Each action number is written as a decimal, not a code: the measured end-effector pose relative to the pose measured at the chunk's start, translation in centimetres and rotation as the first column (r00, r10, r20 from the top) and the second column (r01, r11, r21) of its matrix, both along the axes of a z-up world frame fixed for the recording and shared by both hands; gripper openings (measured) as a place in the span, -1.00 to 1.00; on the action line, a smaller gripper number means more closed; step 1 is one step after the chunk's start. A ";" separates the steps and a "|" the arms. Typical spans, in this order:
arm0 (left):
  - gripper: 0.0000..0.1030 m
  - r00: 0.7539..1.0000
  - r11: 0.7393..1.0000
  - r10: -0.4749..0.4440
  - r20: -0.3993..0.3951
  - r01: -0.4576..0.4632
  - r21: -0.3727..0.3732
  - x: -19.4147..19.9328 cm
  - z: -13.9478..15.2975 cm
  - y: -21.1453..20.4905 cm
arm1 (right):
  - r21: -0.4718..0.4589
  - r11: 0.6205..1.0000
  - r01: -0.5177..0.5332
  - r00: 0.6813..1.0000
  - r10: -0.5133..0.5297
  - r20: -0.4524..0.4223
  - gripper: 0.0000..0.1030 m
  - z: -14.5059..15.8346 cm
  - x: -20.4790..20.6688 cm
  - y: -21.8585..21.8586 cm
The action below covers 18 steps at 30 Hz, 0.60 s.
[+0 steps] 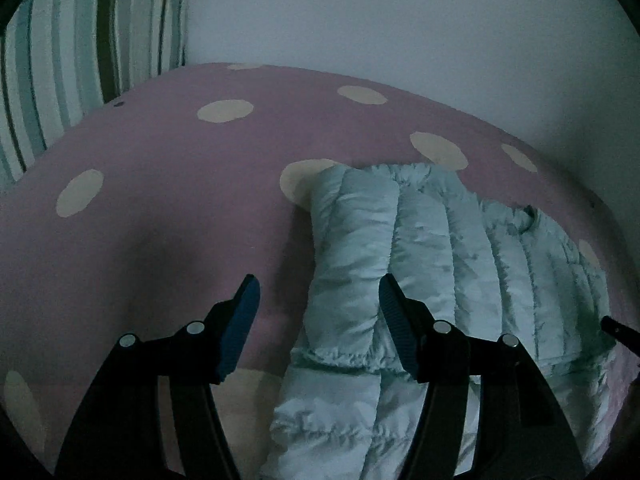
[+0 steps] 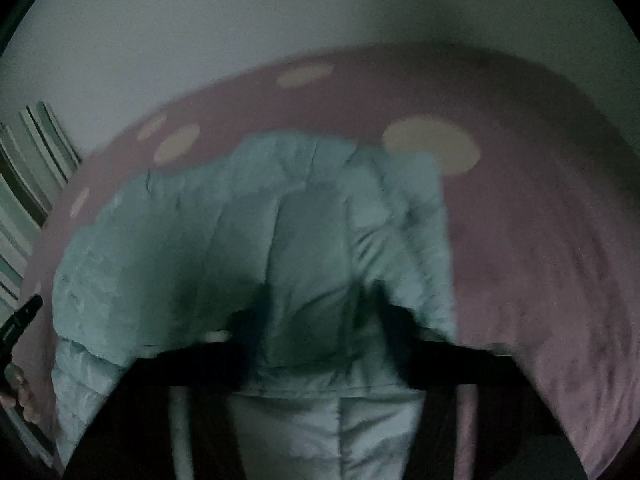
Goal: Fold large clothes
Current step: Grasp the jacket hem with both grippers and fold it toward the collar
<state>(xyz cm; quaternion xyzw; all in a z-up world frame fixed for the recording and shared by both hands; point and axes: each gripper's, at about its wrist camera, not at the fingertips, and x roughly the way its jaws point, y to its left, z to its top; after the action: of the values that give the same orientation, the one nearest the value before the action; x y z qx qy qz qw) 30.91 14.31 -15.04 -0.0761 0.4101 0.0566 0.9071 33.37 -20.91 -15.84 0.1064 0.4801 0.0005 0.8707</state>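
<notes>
The pale blue quilted puffer jacket (image 1: 440,264) lay partly folded on the pink bedspread with cream dots (image 1: 160,200), toward its wall-side edge, well apart from the striped pillow (image 1: 80,60). The left gripper (image 1: 318,300) stood spread wide, empty, above the jacket's near edge. The right gripper (image 2: 316,320) was buried under jacket fabric; its grip could not be told

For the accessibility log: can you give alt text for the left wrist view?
A pale blue puffer jacket, partly folded, lies on a pink bedspread with cream dots. The left gripper hangs open over the jacket's left edge, holding nothing. A striped pillow leans against the wall.
</notes>
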 end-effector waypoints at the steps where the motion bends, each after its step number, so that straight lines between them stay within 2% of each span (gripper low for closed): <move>1: 0.20 1.000 1.000 -0.009 -0.009 0.009 0.004 0.4 -0.5 -0.1 | -0.004 1.000 -0.005 1.000 0.005 -0.016 -0.56 -0.5 0.3 0.0; 5: 0.20 0.997 0.997 -0.007 -0.074 0.012 0.072 1.9 -2.9 -0.5 | -0.063 0.998 0.007 0.999 -0.010 -0.036 -0.68 -1.9 1.0 0.6; 9: 0.24 0.991 0.999 -0.012 -0.136 0.018 0.043 3.0 -5.2 -0.2 | -0.092 0.996 -0.002 0.997 -0.005 -0.075 -0.75 -4.1 1.9 0.7; 13: 0.29 0.988 0.998 -0.016 -0.152 0.024 0.055 3.8 -6.7 -0.2 | -0.099 0.995 -0.009 0.998 0.003 -0.066 -0.76 -5.0 2.9 1.4; 18: 0.31 0.989 0.997 -0.022 -0.145 0.032 0.068 3.6 -6.5 0.1 | -0.097 0.995 -0.012 0.999 0.008 -0.044 -0.74 -5.2 3.2 1.6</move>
<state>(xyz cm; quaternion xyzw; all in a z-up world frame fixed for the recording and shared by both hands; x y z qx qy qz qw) 34.49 14.40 -21.50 -0.0346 0.4732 0.0639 0.8780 36.62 -19.34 -21.01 0.0615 0.4990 -0.0209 0.8642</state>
